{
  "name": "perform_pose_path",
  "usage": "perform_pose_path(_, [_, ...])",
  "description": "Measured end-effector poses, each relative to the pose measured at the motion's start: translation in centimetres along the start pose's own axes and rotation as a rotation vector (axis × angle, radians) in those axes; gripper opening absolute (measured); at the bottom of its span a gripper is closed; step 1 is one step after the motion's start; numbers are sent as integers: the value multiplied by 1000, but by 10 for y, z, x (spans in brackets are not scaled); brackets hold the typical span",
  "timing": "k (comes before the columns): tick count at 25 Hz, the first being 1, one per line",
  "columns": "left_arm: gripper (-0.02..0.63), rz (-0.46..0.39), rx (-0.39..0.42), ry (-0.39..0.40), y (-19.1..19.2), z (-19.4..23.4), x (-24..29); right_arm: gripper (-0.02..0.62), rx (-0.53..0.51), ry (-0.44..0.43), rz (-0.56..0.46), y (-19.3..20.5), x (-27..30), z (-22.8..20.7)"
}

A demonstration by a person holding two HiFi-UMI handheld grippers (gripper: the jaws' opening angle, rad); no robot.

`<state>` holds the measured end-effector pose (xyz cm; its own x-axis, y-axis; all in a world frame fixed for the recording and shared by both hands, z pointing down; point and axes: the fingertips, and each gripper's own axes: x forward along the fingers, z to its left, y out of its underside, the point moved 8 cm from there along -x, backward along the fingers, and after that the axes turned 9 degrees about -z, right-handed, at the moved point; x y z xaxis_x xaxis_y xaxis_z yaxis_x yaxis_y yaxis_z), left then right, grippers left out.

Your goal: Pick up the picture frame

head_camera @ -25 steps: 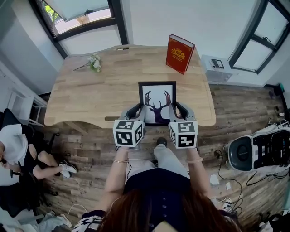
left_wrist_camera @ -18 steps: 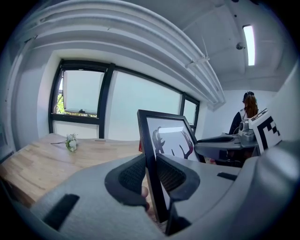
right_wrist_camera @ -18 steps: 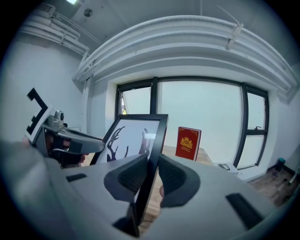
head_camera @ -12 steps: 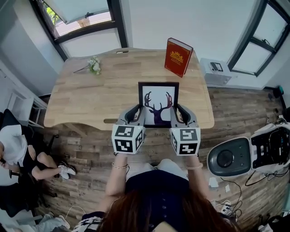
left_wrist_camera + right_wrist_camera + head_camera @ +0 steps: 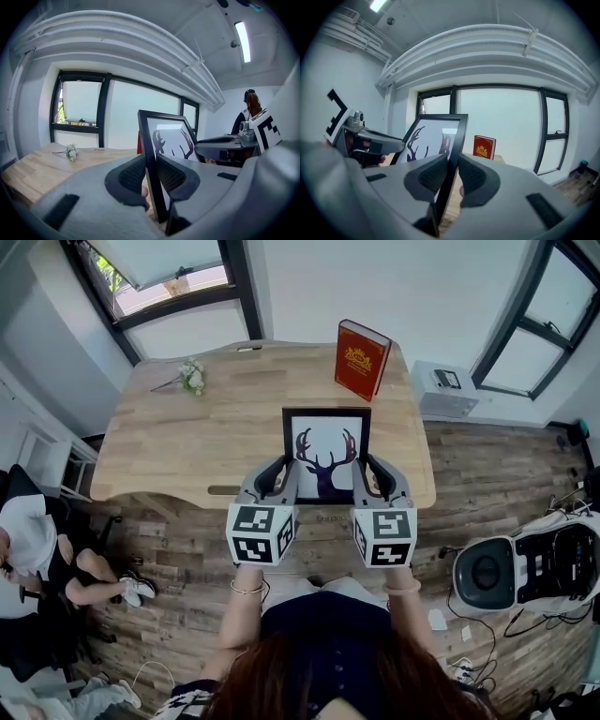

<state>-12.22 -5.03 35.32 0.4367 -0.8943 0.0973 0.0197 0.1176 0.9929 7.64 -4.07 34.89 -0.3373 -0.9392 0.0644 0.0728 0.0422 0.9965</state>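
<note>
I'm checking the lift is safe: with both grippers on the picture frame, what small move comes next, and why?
Probably raise both together, evenly: the left gripper and the right gripper each clamp one side edge of the picture frame, near the table's front edge.

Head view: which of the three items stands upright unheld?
The red book at the desk's far right edge. The picture frame is clamped by the left gripper and right gripper; the flower sprig lies flat.

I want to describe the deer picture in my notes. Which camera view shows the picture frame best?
The head view: the picture frame faces it, nearly whole, with the deer silhouette clear. The left gripper view shows the frame obliquely from one side edge, the deer foreshortened; the right gripper view likewise from the other edge.
</note>
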Motion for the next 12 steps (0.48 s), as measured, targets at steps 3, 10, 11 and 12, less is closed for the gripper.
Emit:
perform_pose_path(3, [84, -10, 6, -5, -5, -8, 0, 77, 2, -8, -5, -4, -4, -7])
perform_pose_path(10, [84, -33, 21, -8, -19, -24, -6, 77, -1, -10, -29, -17, -18, -15])
perform_pose_path(11, [84, -35, 23, -8, -20, -26, -7, 77, -1, -10, -32, -18, -19, -16])
perform_pose_path(12, [84, -36, 25, -8, -21, -28, -7, 77, -1, -10, -34, -19, -21, -17])
